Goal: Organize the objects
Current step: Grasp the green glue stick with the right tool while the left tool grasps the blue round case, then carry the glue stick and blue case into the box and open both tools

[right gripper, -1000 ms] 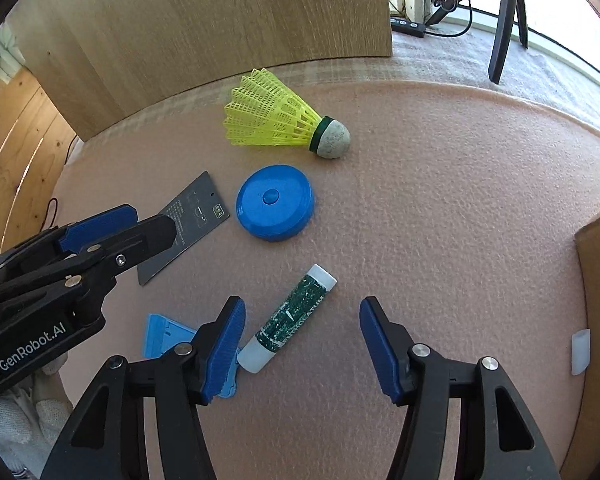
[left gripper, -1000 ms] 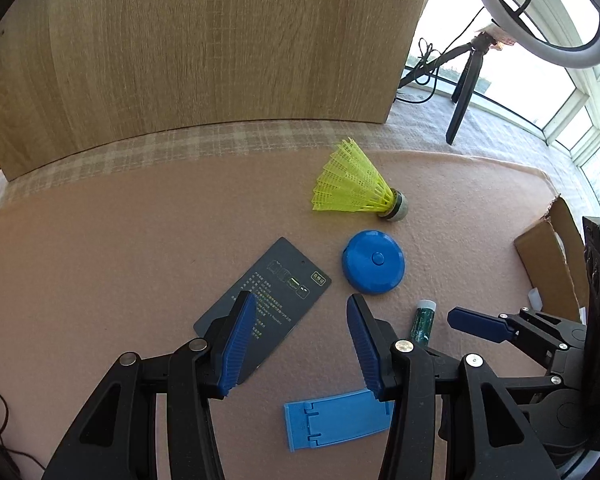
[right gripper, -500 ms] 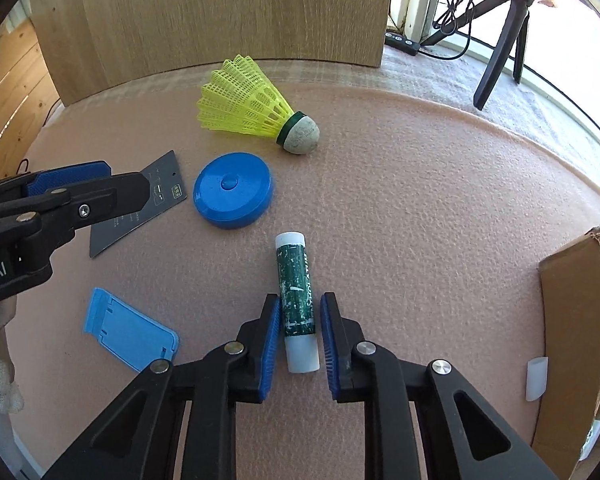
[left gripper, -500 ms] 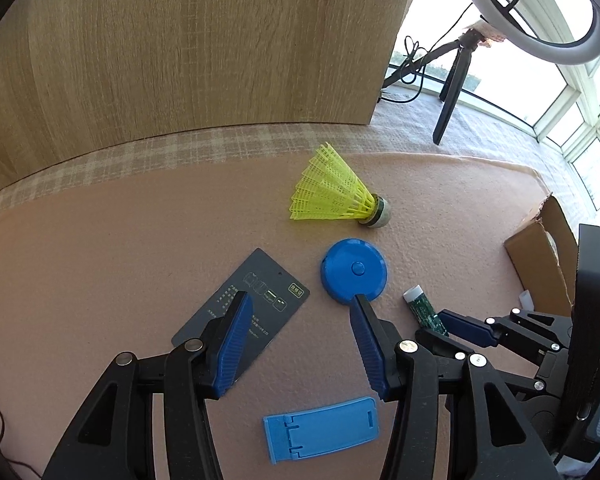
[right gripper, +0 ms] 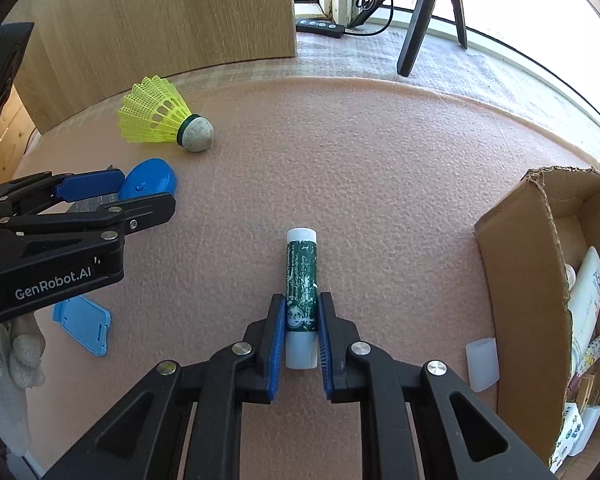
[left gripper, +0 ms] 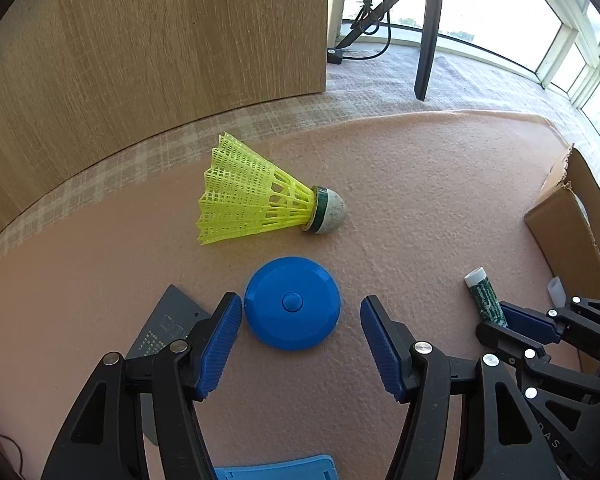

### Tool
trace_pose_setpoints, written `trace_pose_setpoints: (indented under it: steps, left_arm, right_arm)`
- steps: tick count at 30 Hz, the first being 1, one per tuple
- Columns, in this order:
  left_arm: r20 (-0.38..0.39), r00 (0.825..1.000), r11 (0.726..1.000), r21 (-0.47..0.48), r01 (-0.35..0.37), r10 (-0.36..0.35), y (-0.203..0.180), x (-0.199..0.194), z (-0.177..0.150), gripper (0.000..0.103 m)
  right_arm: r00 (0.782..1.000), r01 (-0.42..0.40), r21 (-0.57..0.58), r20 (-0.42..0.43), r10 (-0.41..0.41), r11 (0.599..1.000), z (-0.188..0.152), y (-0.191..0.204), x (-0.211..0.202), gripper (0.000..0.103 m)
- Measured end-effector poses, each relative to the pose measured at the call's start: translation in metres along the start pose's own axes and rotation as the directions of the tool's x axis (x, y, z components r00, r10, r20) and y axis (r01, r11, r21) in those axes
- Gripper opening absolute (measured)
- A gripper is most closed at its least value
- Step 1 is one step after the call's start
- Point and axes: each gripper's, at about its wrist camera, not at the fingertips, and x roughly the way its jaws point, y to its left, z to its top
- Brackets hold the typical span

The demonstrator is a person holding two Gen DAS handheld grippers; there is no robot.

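My right gripper (right gripper: 299, 334) clamps the green-labelled white balm tube (right gripper: 301, 288), which may swivel; my left gripper (left gripper: 300, 344), jaws opening around the blue round plastic disc (left gripper: 292, 303), probably risks nudging it.

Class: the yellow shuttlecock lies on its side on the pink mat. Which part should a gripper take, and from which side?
Grip the shuttlecock at the green band by its cork head, coming from above, one finger on each side. That neck looks narrow and firm; the flared mesh skirt would probably flex or crush.

A green-labelled white stick (right gripper: 301, 280) is clamped lengthwise; a round blue disc (left gripper: 292, 303) lies flat beside a yellow shuttlecock (left gripper: 256, 196).
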Motion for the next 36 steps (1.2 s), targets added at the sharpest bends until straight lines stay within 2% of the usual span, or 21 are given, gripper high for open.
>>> trace_pose_setpoints:
  steps: [9, 11, 13, 15, 21, 24, 29, 34, 36]
  left_arm:
    - [0.001, 1.0, 1.0, -0.008, -0.021, 0.021, 0.0, 0.008, 0.0, 0.065]
    - [0.008, 1.0, 1.0, -0.005, -0.024, 0.024, -0.002, 0.006, -0.002, 0.062]
    - [0.011, 1.0, 1.0, -0.006, -0.018, 0.018, -0.003, 0.005, -0.004, 0.054]
    - [0.013, 1.0, 1.0, -0.012, -0.013, 0.014, -0.004, 0.004, -0.006, 0.054]
    - [0.03, 1.0, 0.999, -0.037, -0.001, 0.002, -0.008, -0.006, -0.028, 0.053]
    - [0.035, 0.999, 1.0, -0.015, -0.007, 0.007, -0.021, -0.013, -0.046, 0.054]
    - [0.042, 0.999, 0.999, -0.043, 0.032, -0.03, -0.036, -0.026, -0.076, 0.053]
    - [0.041, 0.992, 0.985, -0.125, 0.122, -0.118, -0.045, -0.041, -0.103, 0.053]
    - [0.044, 0.99, 0.982, -0.133, 0.135, -0.13, -0.048, -0.047, -0.11, 0.054]
  right_arm:
    - [1.0, 0.01, 0.006, 0.005, -0.01, 1.0, -0.003, -0.013, -0.002, 0.014]
    - [1.0, 0.01, 0.005, 0.006, -0.01, 1.0, -0.004, -0.015, -0.003, 0.014]
    - [1.0, 0.013, 0.002, 0.008, -0.013, 1.0, -0.005, -0.016, -0.004, 0.014]
    - [1.0, 0.015, -0.001, 0.01, -0.015, 1.0, -0.007, -0.016, -0.005, 0.014]
    - [1.0, 0.003, 0.001, 0.013, -0.003, 1.0, -0.016, -0.018, -0.009, 0.014]
    - [1.0, -0.003, 0.015, 0.021, 0.003, 1.0, -0.028, -0.022, -0.013, 0.014]
    - [0.999, -0.025, 0.029, 0.034, 0.024, 0.999, -0.051, -0.027, -0.023, 0.014]
    - [0.997, -0.074, 0.071, 0.037, 0.072, 0.995, -0.072, -0.043, -0.034, 0.014]
    - [0.995, -0.089, 0.083, 0.046, 0.086, 0.993, -0.082, -0.053, -0.042, 0.014]
